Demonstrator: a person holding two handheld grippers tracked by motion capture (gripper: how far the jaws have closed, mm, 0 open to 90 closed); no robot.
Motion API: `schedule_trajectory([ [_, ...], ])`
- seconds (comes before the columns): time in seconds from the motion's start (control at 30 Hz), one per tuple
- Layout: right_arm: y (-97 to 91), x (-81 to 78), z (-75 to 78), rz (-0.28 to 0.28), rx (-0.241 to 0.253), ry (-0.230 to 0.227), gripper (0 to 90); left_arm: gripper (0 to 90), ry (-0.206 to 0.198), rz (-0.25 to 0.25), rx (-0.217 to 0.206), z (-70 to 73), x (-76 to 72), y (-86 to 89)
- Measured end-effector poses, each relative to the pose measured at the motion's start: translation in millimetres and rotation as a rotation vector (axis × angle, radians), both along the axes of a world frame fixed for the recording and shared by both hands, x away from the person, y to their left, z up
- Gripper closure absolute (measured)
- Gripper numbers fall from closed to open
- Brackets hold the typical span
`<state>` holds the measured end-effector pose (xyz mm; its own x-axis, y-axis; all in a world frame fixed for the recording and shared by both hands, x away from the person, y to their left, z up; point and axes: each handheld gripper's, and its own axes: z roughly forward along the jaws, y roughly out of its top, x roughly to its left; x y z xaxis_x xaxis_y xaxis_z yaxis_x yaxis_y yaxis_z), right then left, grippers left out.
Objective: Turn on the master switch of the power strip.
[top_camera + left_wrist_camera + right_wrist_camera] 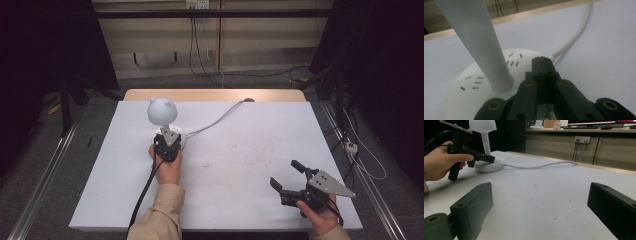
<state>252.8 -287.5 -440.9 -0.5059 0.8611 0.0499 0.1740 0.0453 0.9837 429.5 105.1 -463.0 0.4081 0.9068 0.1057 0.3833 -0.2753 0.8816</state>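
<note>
A white lamp (164,122) stands on the tabletop (240,150), left of centre and toward the far side. It has a round head (162,110) with two small bumps on top, a stem (480,45) and a flat round base (469,85) marked with short slots. A white cord (220,117) runs from the base to the far edge of the tabletop.

The left gripper (167,142), held in the left hand (167,167), is over the near side of the base. In the left gripper view its fingers (541,66) are pressed together with nothing between them, tips over the base just beside where the cord comes out. Whether the tips touch the base I cannot tell.

The right gripper (287,175), held in the right hand (317,212), is at the near right corner, well apart from the lamp. Its fingers (471,206) are spread wide and empty, pointing left across the bare tabletop.
</note>
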Motion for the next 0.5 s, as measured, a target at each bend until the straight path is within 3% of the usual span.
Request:
schedule_trajectory([
  [0.33,-0.6,-0.1,0.2,-0.002,0.001,0.0,5.8,90.0,0.008,0.003,-0.007,0.1,0.1,0.3],
  [0.5,-0.1,-0.4,0.2,-0.001,0.001,0.0,5.8,90.0,0.0,0.008,0.014,0.0,-0.7,-1.7],
])
